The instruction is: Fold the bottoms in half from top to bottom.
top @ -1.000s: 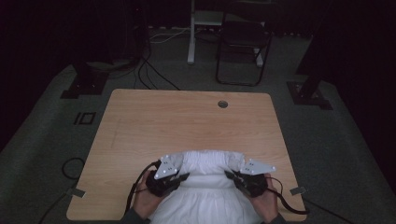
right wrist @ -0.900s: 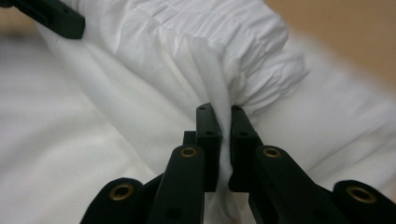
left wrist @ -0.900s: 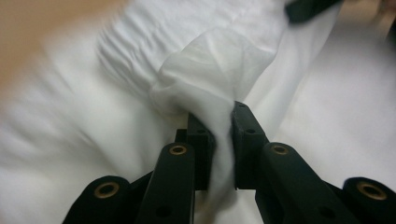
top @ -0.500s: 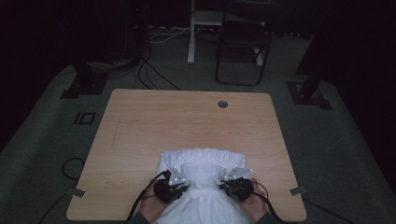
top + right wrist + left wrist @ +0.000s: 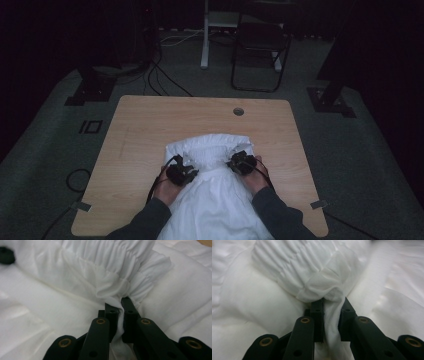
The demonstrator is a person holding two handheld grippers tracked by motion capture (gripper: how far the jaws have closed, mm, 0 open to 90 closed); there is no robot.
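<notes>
A white garment (image 5: 215, 200) with a gathered, elastic edge lies bunched on the near half of the wooden table (image 5: 150, 125) and hangs over its front edge. My left gripper (image 5: 182, 173) is shut on a fold of it at the left side of the bunch. My right gripper (image 5: 241, 163) is shut on a fold at the right side. In the left gripper view the jaws (image 5: 332, 307) pinch a strip of cloth just under the gathered band (image 5: 294, 267). The right gripper view has its jaws (image 5: 119, 306) clamped on cloth below the same ruffled edge (image 5: 112, 255).
A round cable hole (image 5: 238, 111) sits near the table's far edge, with bare wood around it. Beyond the table stand a dark chair (image 5: 260, 55), a white post (image 5: 205, 35) and floor cables (image 5: 160, 80). Black stand feet flank the table.
Both hands have moved up the table, away from the person, taking the cloth along. The garment's gathered edge now lies farther onto the table.
</notes>
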